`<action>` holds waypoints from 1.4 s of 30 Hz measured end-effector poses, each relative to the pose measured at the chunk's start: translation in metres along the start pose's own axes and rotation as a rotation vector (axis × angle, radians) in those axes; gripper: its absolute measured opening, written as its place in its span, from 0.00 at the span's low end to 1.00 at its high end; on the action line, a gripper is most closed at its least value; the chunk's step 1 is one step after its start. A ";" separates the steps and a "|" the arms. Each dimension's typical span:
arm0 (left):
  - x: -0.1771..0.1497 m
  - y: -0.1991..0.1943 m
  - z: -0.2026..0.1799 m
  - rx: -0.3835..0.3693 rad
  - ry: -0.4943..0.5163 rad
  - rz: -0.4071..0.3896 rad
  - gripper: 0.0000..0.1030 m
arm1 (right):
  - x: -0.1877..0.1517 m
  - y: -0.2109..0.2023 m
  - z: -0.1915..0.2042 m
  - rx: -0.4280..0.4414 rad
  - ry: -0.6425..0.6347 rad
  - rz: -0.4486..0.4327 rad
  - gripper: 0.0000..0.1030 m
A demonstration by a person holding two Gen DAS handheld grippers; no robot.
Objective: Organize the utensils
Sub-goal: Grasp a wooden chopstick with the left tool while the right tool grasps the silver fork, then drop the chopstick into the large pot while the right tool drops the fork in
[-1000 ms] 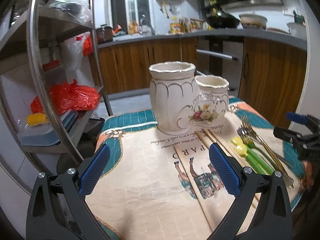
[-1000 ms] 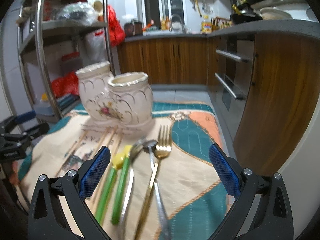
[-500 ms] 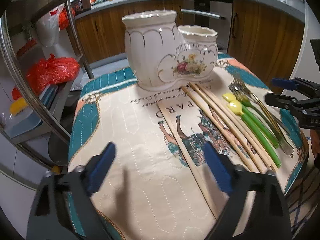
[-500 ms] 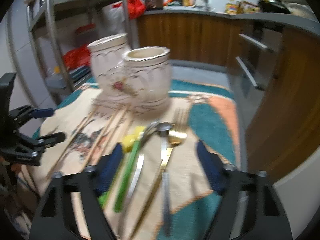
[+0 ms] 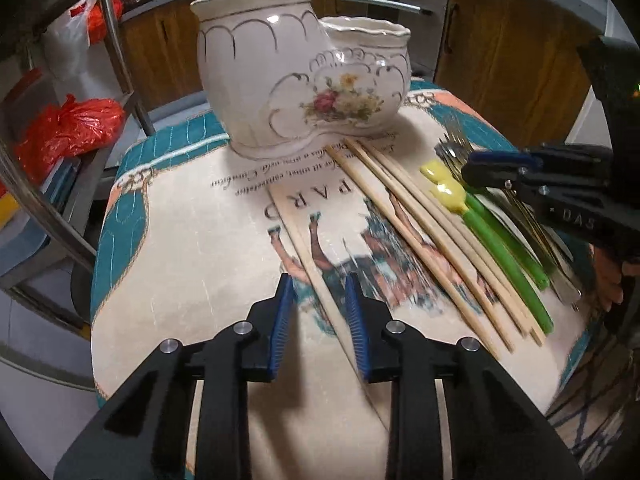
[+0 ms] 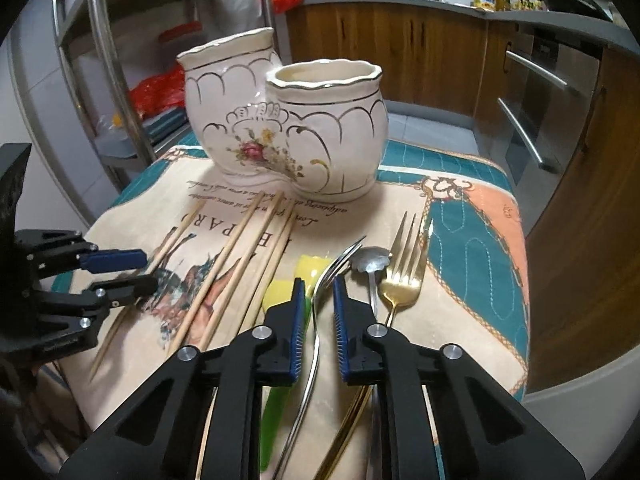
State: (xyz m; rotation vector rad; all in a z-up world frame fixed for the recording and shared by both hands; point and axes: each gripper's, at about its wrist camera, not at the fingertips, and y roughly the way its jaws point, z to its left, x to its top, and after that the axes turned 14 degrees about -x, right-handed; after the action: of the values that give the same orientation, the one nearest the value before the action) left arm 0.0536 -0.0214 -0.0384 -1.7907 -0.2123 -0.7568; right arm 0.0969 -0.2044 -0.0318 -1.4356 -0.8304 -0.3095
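A cream double ceramic utensil holder [image 5: 304,80] with a flower motif stands at the far side of the cloth-covered table; it also shows in the right wrist view [image 6: 288,128]. Several wooden chopsticks [image 5: 420,232] lie in front of it. My left gripper [image 5: 318,308] is partly closed, its pads either side of one lone chopstick [image 5: 316,272] without gripping it. My right gripper [image 6: 316,312] is partly closed around the silver fork [image 6: 320,308], not clamped. Beside it lie two green-handled yellow utensils [image 6: 284,292], a spoon [image 6: 370,264] and a gold fork [image 6: 402,280].
A metal shelf rack [image 5: 60,184] with red bags stands left of the table. Wooden kitchen cabinets [image 6: 400,40] and an oven [image 6: 536,112] lie behind. The table's right edge [image 6: 520,320] drops off near the forks.
Both grippers have moved down and forward to the table and narrowed from wide open; the left now straddles a chopstick, the right straddles the silver fork.
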 end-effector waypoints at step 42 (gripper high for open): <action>0.112 -0.122 0.026 -0.116 0.092 -0.665 0.06 | 0.101 -0.132 -0.016 0.006 0.100 -0.663 0.02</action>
State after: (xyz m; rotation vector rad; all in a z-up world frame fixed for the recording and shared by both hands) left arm 0.0907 0.0210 0.1195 -1.7940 -0.7364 -1.3363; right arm 0.0863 -0.2114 0.1346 -1.0927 -1.2078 -0.8701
